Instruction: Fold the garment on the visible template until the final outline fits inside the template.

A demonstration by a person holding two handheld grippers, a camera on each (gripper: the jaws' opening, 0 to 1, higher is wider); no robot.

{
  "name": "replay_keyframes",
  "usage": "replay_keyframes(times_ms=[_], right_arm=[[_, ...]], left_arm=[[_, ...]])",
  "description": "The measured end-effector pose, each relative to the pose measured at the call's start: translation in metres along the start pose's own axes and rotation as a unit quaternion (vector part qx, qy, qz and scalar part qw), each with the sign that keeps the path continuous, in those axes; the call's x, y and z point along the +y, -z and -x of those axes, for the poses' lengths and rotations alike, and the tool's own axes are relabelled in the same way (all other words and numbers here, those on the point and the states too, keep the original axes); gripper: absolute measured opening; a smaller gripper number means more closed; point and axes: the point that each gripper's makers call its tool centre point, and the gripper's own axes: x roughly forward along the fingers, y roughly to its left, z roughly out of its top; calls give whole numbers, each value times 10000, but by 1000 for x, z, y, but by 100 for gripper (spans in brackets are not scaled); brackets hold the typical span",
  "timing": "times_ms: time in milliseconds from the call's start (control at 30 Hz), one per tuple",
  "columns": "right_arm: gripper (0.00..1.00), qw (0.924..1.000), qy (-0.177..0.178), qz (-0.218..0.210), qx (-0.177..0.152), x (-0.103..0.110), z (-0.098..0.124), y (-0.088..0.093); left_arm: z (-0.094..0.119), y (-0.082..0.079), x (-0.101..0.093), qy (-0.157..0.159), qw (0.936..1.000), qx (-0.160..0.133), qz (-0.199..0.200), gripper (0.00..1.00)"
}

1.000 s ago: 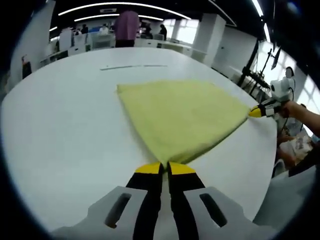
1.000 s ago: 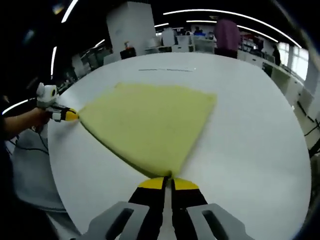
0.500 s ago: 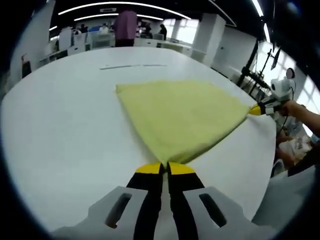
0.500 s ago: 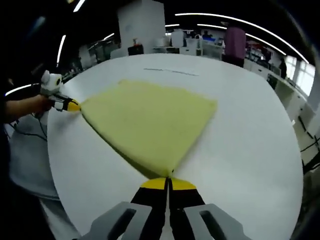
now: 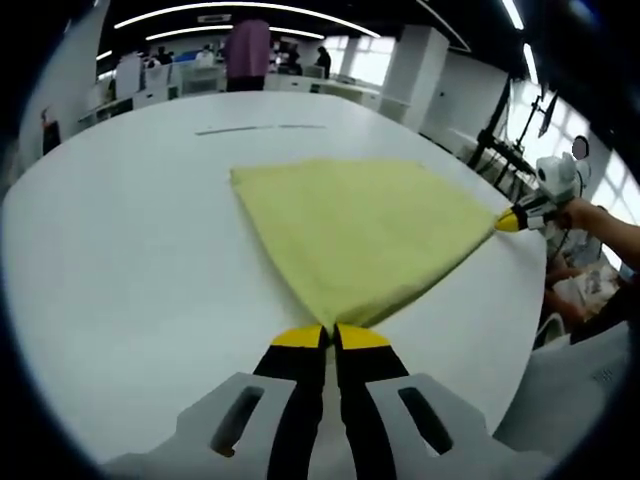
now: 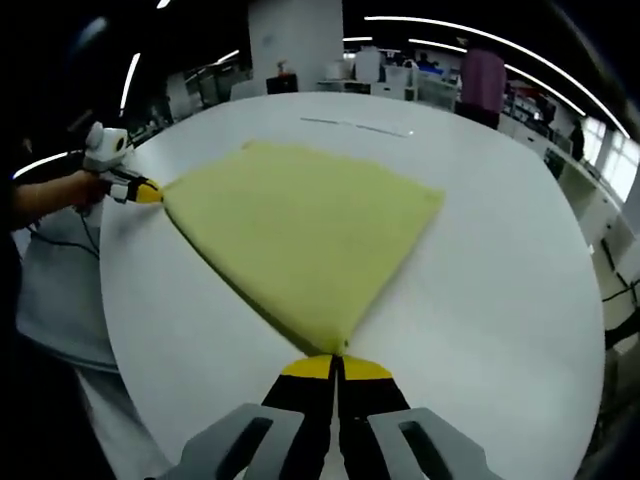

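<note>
A yellow-green garment [image 5: 365, 225] lies spread flat on the white table [image 5: 130, 240], pulled taut between two near corners. In the left gripper view my left gripper [image 5: 330, 335] is shut on one near corner. The right gripper [image 5: 507, 222] shows at the right edge, held by a hand, shut on the other corner. In the right gripper view the garment [image 6: 300, 225] fans out from my right gripper [image 6: 335, 363], which pinches its corner. The left gripper [image 6: 148, 192] holds the far left corner there. A thin dark template line [image 5: 262, 128] runs across the table beyond the cloth.
The table edge [image 6: 115, 330] falls away close to the left of the right gripper, over a grey floor. A person in a purple top [image 5: 247, 55] stands past the far end of the table. Desks and a white pillar [image 6: 295, 40] fill the background.
Both grippers keep their grip on the corners. The right gripper view has tilted and shifted a little, so the cloth sits slightly lower and further right; the garment itself looks the same.
</note>
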Motion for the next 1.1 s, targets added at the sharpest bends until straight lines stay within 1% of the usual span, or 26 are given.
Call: replay_keyframes(times_ms=[200,400,467,533,667,733,867,933,1100], right_arm=[[0,10000,5,-28,63,3,2,8],[0,10000,-7,-47,57,5,5,11],[0,10000,-23,-83,47,5,5,11],[0,9999,13,-128,-7,5,7,10],[0,9995,80,-291,-133,2,9,6],[0,9990,75,-395,-172,1,11,5],[17,9983,20,-472,-345,3,15,-3],[23,9980,-12,-479,-408,4,17,-7],[41,9965,-237,-449,-667,15,24,-23]], left_arm=[[4,6,-5,-14,9999,-49,90,0],[5,9,-6,-71,10000,-44,28,1],[5,9,-6,-103,9999,-53,27,1],[6,10,-5,-153,9998,-58,111,2],[8,7,-3,-251,9994,-148,172,6],[10,5,-4,-208,9994,-215,201,8],[15,-3,-5,-151,9989,-376,234,19],[16,-6,-6,-119,9987,-434,238,23],[23,-18,-11,-25,9980,-612,161,37]])
